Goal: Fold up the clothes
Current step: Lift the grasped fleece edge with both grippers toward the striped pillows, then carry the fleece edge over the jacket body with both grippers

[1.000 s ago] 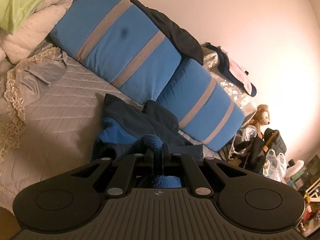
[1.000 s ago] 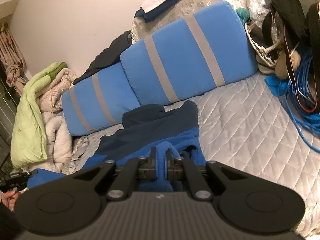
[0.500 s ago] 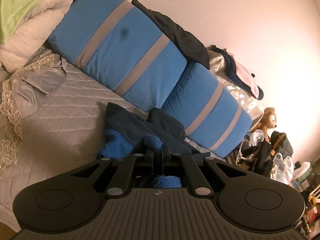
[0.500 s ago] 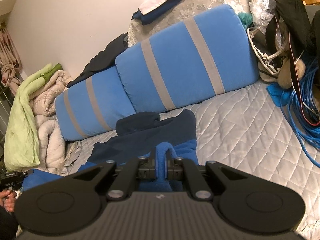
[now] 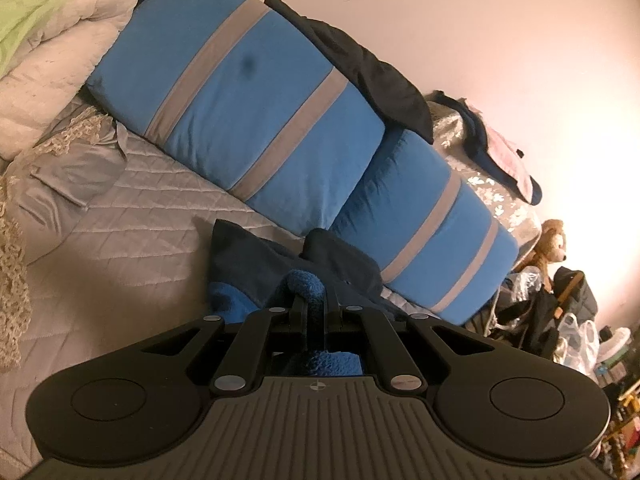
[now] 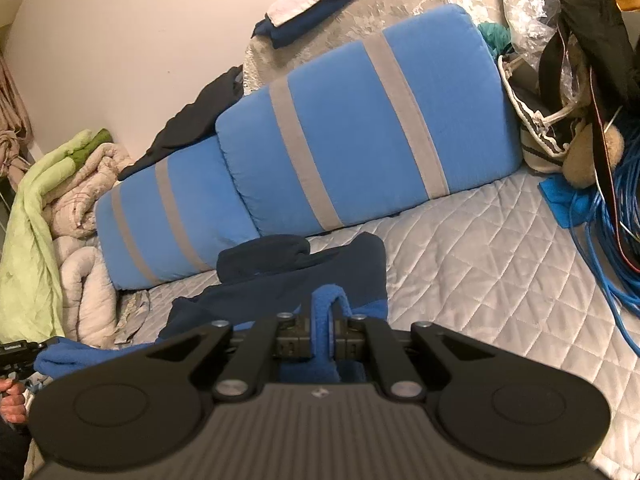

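Note:
A navy and bright blue fleece garment lies on the grey quilted bed, its dark top end near the pillows. My left gripper is shut on a bunched blue fold of its edge. My right gripper is shut on another blue fold of the same garment. In the right wrist view the left gripper shows at the far left edge with a hand on it, and blue fabric stretches from it. The garment's near part is hidden under both gripper bodies.
Two blue pillows with grey stripes lean along the wall. A black garment lies on top of them. Rolled beige and green blankets sit at one end, a tangle of blue cable and bags at the other. Grey quilted bed shows to the right.
Both grippers have moved forward toward the pillows with the fleece still held; the pillows look larger and closer. The grip on the fabric is unchanged.

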Motion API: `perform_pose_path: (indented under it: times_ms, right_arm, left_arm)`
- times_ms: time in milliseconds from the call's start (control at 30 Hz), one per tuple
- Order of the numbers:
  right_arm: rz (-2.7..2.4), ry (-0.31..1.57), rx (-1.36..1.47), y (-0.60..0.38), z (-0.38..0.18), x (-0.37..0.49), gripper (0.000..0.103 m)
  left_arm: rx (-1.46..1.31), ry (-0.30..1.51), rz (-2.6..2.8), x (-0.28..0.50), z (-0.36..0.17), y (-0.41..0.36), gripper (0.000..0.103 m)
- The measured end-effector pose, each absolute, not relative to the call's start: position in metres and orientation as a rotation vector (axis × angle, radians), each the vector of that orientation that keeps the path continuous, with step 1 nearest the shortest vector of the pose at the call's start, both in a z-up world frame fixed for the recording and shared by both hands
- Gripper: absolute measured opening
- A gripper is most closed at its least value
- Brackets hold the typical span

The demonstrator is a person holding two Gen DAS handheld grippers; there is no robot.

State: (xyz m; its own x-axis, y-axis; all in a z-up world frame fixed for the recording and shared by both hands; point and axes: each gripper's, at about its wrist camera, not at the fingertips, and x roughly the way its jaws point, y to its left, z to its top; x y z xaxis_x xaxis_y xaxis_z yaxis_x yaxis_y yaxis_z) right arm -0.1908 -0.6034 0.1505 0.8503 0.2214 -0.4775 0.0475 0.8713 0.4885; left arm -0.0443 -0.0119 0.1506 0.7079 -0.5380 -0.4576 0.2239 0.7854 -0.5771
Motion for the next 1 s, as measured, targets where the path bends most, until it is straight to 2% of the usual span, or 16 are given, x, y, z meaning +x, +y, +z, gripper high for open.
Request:
perform_pose_path:
  times_ms: [1000]
  right_arm:
    - [0.022, 0.576, 0.477, -0.612, 0.125, -0.067, 0.005]
  left_arm:
    - [-0.437, 0.687, -0.35, 0.072, 0.135, -0.039, 0.007]
